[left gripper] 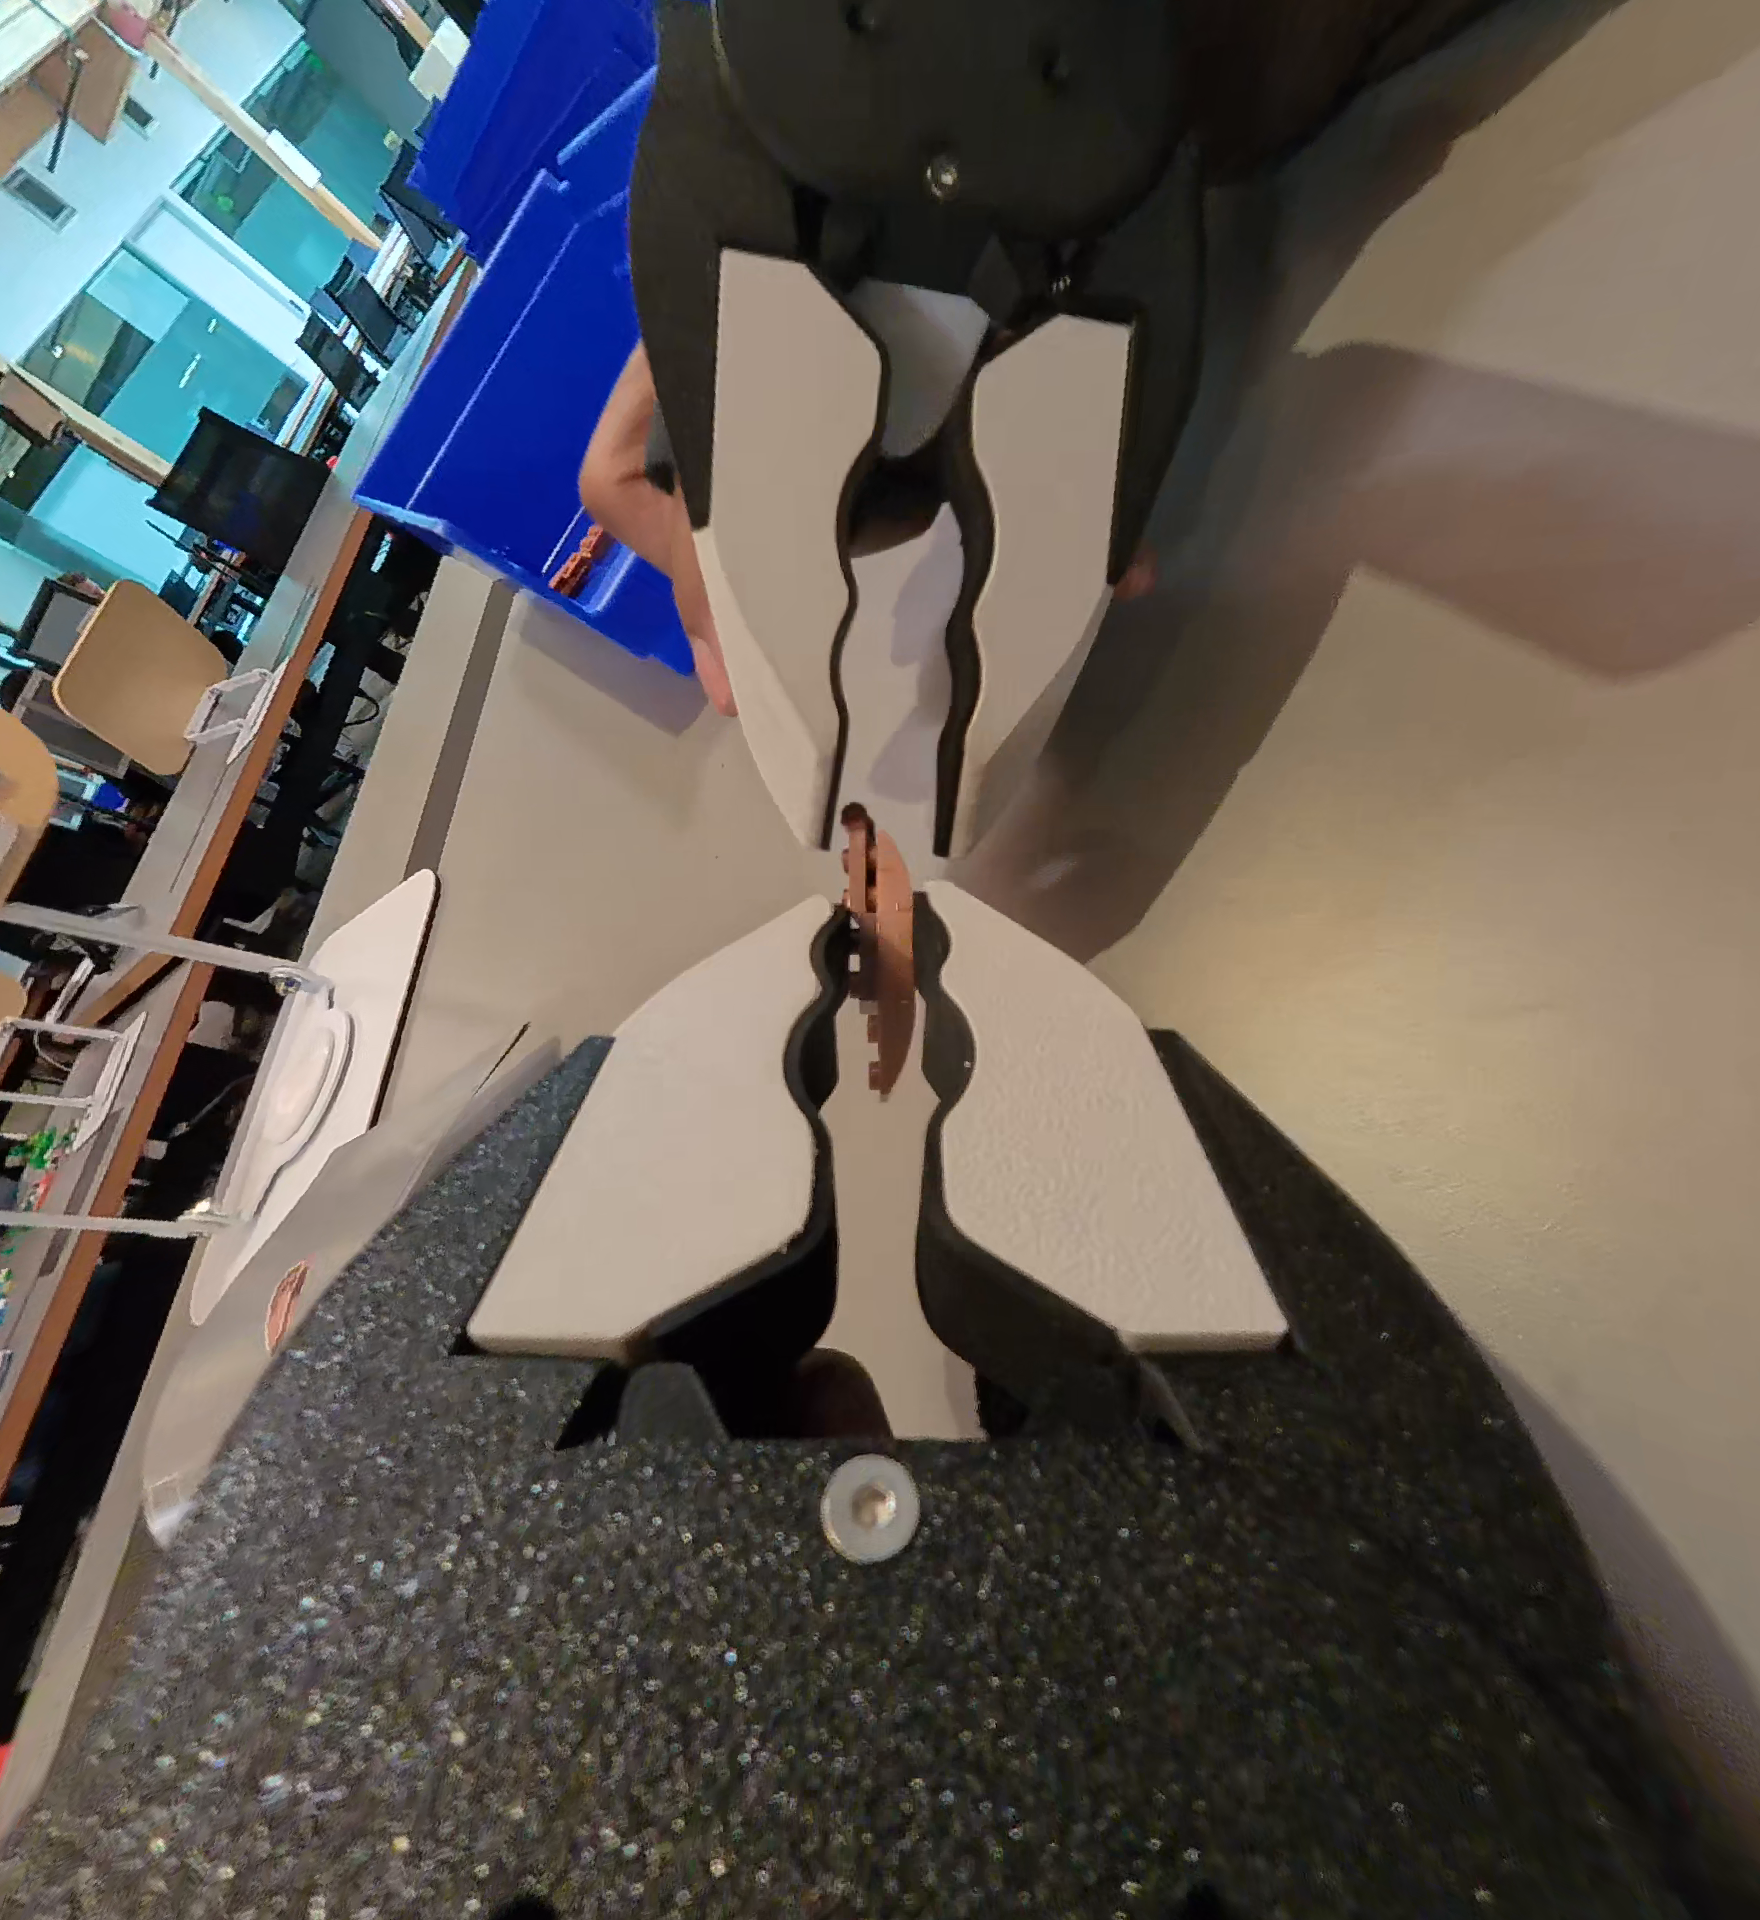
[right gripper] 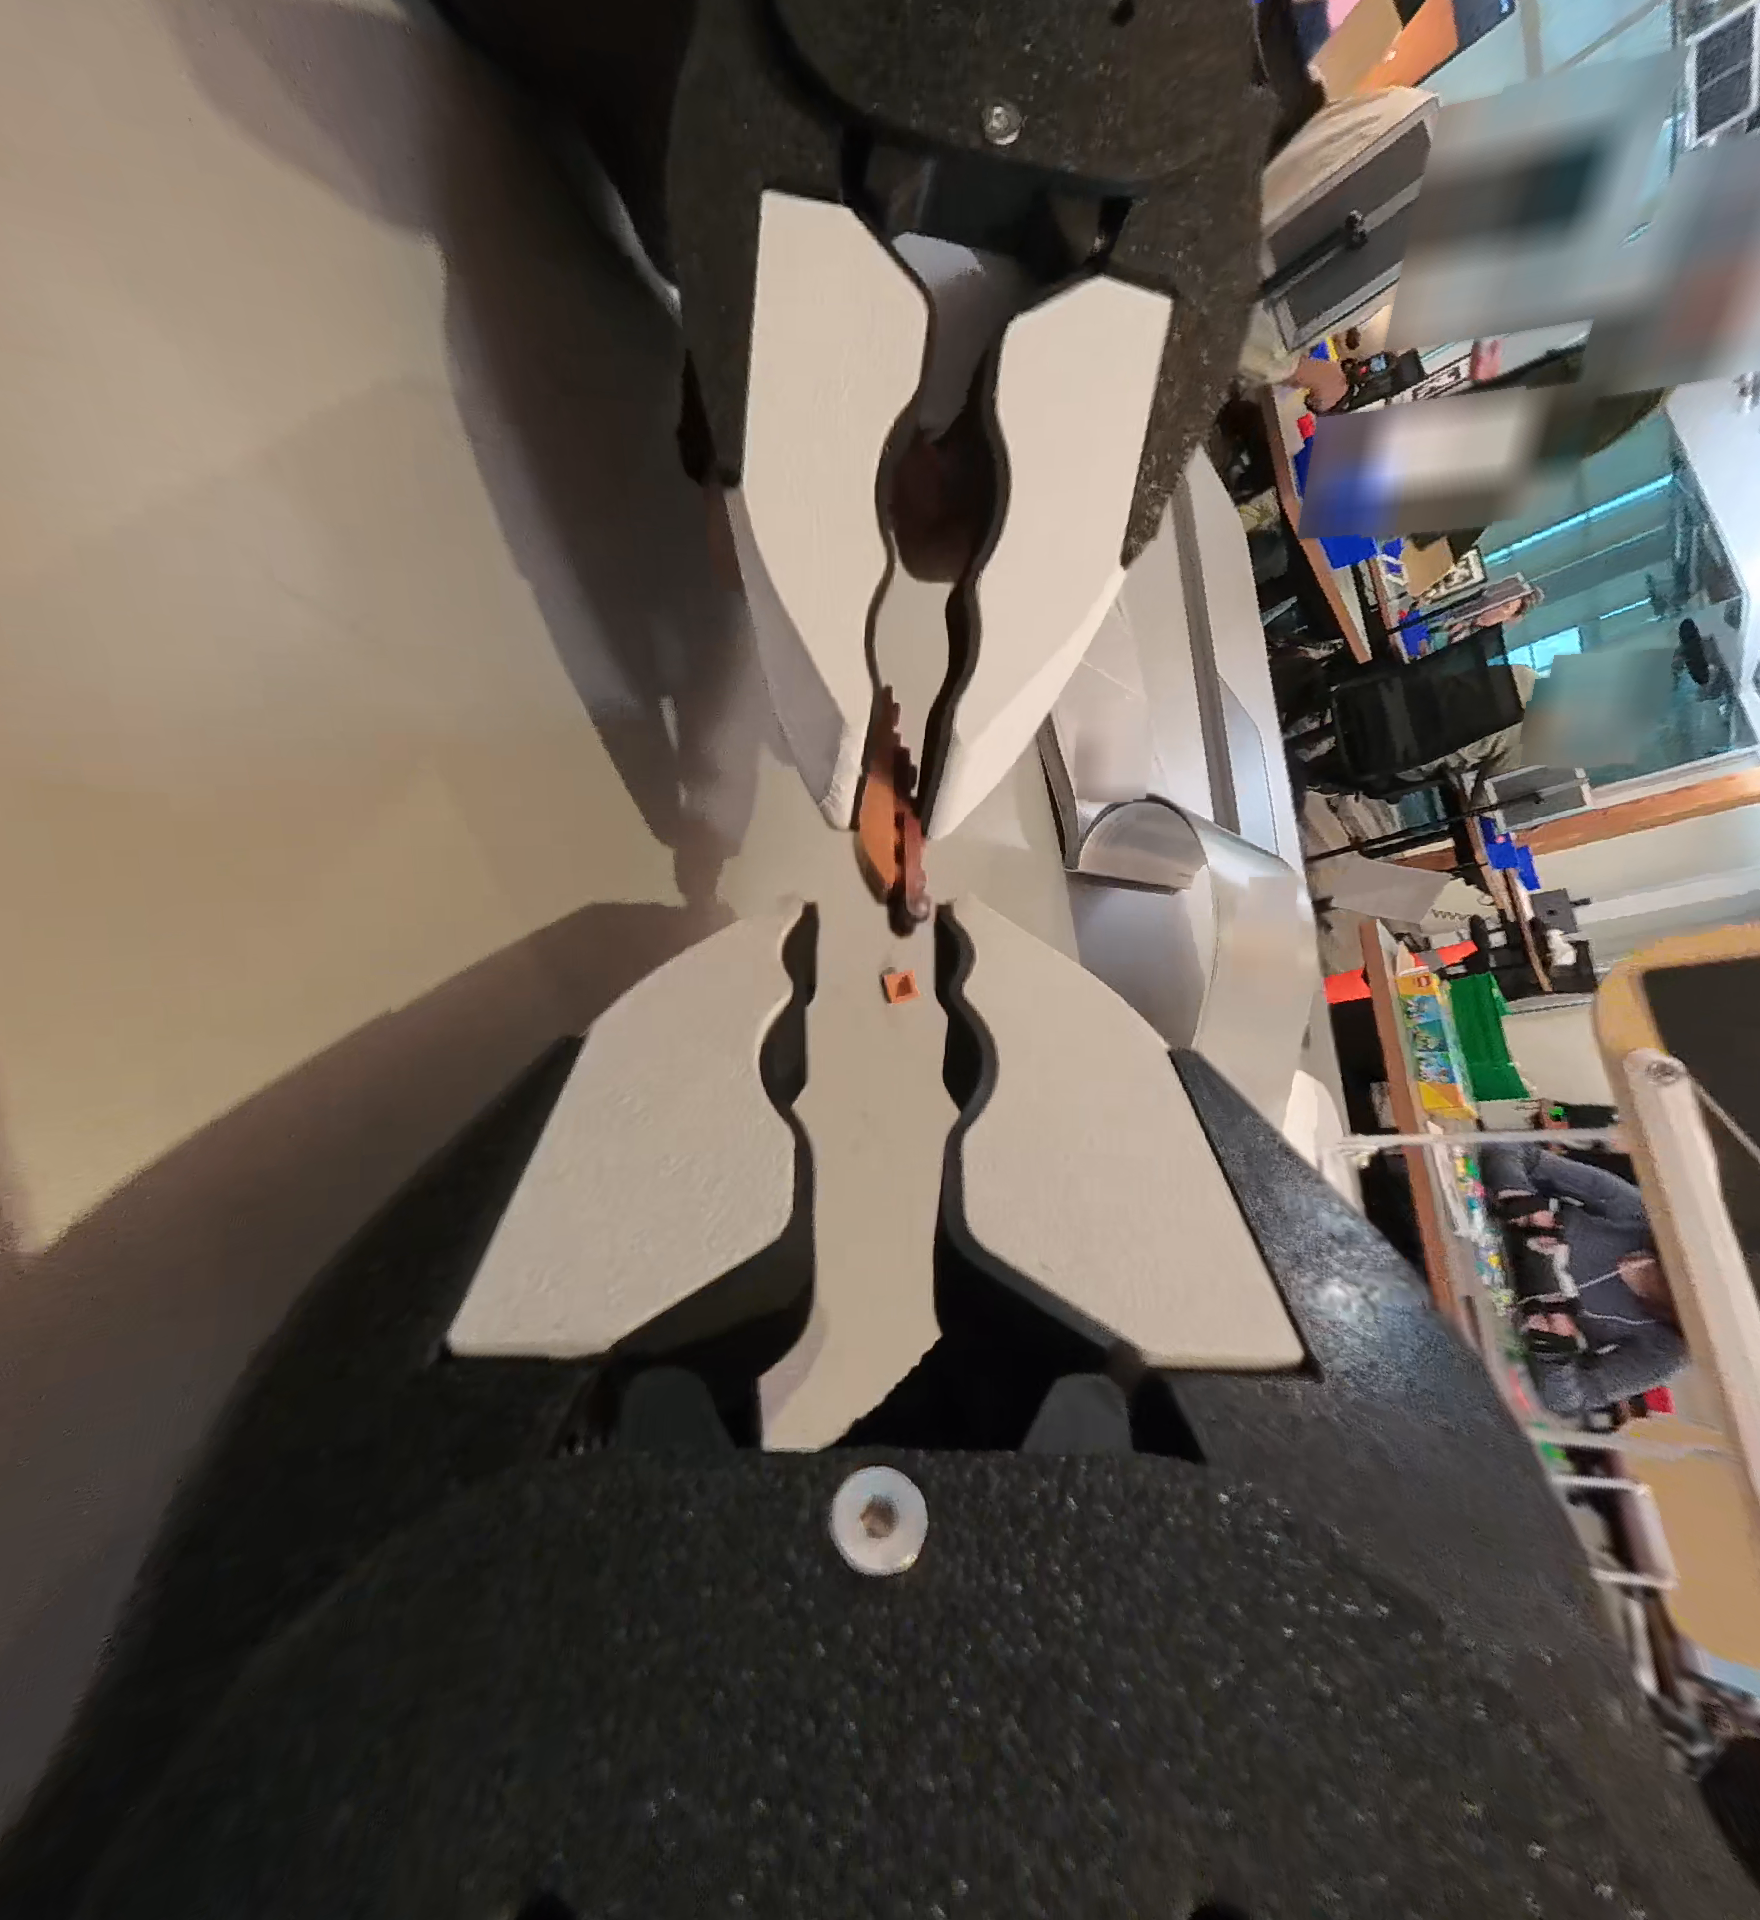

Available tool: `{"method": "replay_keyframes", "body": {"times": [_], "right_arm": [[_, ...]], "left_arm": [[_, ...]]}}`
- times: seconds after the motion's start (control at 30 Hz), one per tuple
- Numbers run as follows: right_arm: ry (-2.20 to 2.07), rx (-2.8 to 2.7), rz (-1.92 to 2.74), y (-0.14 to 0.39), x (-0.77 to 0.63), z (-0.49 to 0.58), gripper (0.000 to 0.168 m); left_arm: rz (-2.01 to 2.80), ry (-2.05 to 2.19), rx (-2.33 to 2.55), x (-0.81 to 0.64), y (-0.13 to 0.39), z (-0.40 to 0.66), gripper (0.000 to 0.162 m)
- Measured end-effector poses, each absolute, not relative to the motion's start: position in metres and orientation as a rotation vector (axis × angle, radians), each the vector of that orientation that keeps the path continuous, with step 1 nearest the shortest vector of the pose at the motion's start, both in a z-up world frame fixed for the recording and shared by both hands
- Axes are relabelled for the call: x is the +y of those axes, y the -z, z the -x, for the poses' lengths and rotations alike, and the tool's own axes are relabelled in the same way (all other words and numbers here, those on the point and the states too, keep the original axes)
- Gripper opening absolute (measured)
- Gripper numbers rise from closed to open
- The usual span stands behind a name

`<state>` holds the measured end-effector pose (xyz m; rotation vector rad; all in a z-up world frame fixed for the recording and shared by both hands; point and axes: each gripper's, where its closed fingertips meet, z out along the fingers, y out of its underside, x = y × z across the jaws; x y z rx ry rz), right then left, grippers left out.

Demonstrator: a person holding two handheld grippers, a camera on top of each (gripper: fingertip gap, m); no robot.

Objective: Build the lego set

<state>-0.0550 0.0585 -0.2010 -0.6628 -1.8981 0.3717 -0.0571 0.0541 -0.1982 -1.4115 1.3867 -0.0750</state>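
Left tool (left gripper: 878, 920) clamped on brown lego plate (left gripper: 886, 977), edge-on, above the table (left gripper: 564, 810). Right tool (right gripper: 871, 920) apart, tips just at plate's far end (right gripper: 891, 831). Small orange brick (right gripper: 899, 985) lies on table below. Imo: keep left rigid, square right w/ studs before closing; blue bin (left gripper: 512, 436) holds spare parts.

Even indoor light on my feeds, soft grey shadows across the table (left gripper: 1478, 1039) beside both grippers, strong fisheye bending at the edges, background past the table smeared, mosaic patches upper right in the right wrist view.
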Motion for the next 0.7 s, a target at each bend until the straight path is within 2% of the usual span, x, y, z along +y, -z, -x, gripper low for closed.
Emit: {"method": "replay_keyframes", "body": {"times": [0.2, 0.27, 0.37, 0.7], "right_arm": [[-0.477, -1.893, 0.781, 0.203, 0.061, 0.056, 0.031], [-0.498, -1.898, 0.780, 0.204, 0.058, 0.056, 0.028], [-0.503, -1.880, 0.746, 0.199, 0.055, 0.057, 0.012], [-0.419, -1.927, 0.698, 0.207, 0.054, 0.057, 0.011]], "left_arm": [[1.414, 0.143, 1.363, 0.052, 0.196, 0.053, 0.012], [1.418, 0.157, 1.361, 0.051, 0.196, 0.052, 0.012], [1.434, 0.168, 1.362, 0.051, 0.198, 0.052, 0.012], [1.485, 0.155, 1.396, 0.051, 0.207, 0.051, 0.012]]}}
